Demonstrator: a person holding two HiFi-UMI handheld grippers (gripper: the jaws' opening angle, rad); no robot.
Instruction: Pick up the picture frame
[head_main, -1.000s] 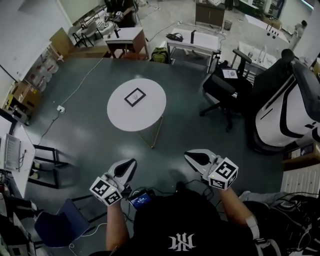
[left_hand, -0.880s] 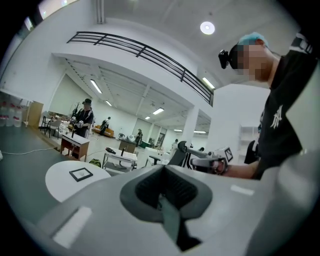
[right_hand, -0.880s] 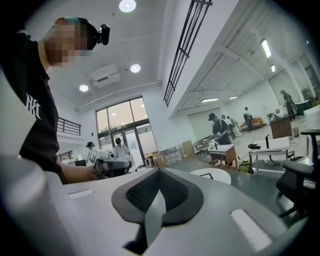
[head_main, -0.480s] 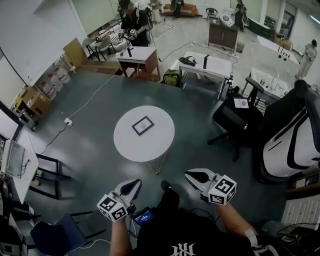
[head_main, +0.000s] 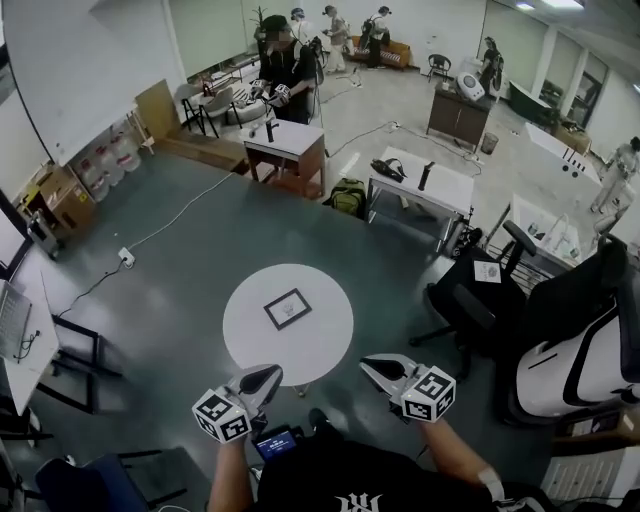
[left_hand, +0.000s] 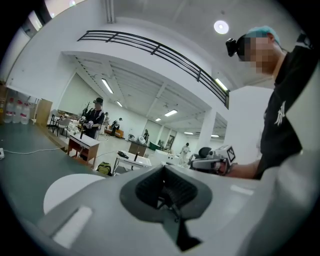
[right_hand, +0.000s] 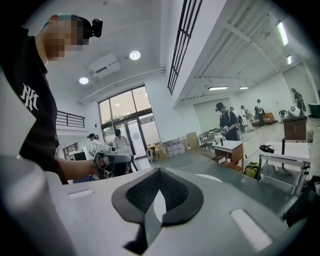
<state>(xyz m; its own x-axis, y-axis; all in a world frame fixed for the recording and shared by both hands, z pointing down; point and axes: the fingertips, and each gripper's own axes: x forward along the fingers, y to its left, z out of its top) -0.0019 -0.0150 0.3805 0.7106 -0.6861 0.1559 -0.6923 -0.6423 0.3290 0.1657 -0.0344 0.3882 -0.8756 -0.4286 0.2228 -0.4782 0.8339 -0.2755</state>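
Note:
A small dark picture frame lies flat near the middle of a round white table. In the head view my left gripper hangs at the table's near edge, jaws shut and empty. My right gripper is just off the table's near right edge, also shut with nothing in it. The left gripper view shows its closed jaws with the white tabletop low at left. The right gripper view shows its shut jaws and a sliver of the table beyond. The frame is not visible in either gripper view.
A black office chair stands right of the table, a large white and black machine beyond it. White desks and a wooden desk stand farther back with people around. A cable runs over the floor at left.
Both grippers and the person have come forward toward the round table, which now lies right in front of the jaws. Both grippers stayed shut.

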